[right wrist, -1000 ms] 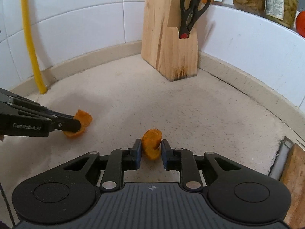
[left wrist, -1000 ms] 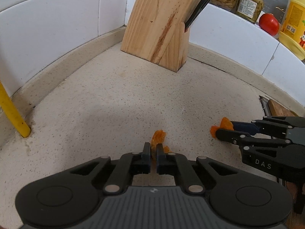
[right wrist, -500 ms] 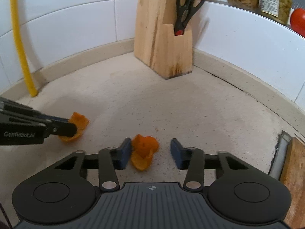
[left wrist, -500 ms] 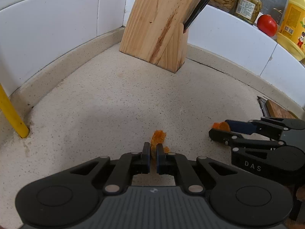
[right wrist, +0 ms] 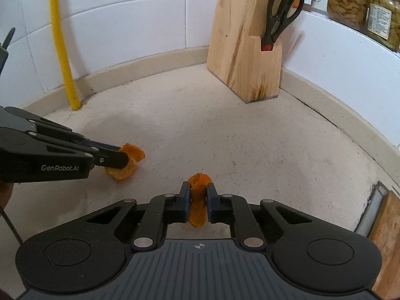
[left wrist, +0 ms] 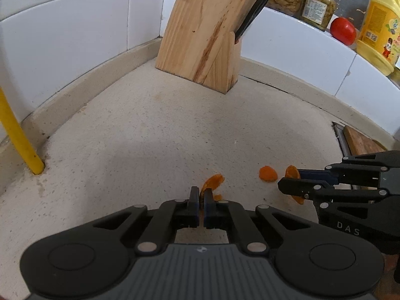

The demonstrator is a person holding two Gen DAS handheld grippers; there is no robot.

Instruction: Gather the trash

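My left gripper [left wrist: 201, 192] is shut on a thin orange peel [left wrist: 213, 182] that sticks out past its tips, low over the speckled counter [left wrist: 175, 130]. The right wrist view shows that gripper [right wrist: 121, 154] from the side, with its peel [right wrist: 125, 171] touching the counter. My right gripper [right wrist: 197, 187] is closing its jaws, and the pads press on another upright orange peel [right wrist: 197, 207]. From the left wrist view that gripper [left wrist: 288, 180] comes in at the right. A small loose peel piece [left wrist: 268, 173] lies just ahead of its tips.
A wooden knife block [left wrist: 205, 37] with black scissors [right wrist: 282, 12] stands in the tiled corner. A yellow pipe [left wrist: 17, 137] rises at the left. Jars [left wrist: 317, 5], a tomato [left wrist: 343, 30] and a yellow bottle [left wrist: 380, 25] sit on the ledge. A wooden board [left wrist: 362, 142] lies at the right.
My right gripper opened wide around its peel and has closed on it again. A small peel piece now lies loose ahead of its tips. The left gripper has stayed still.
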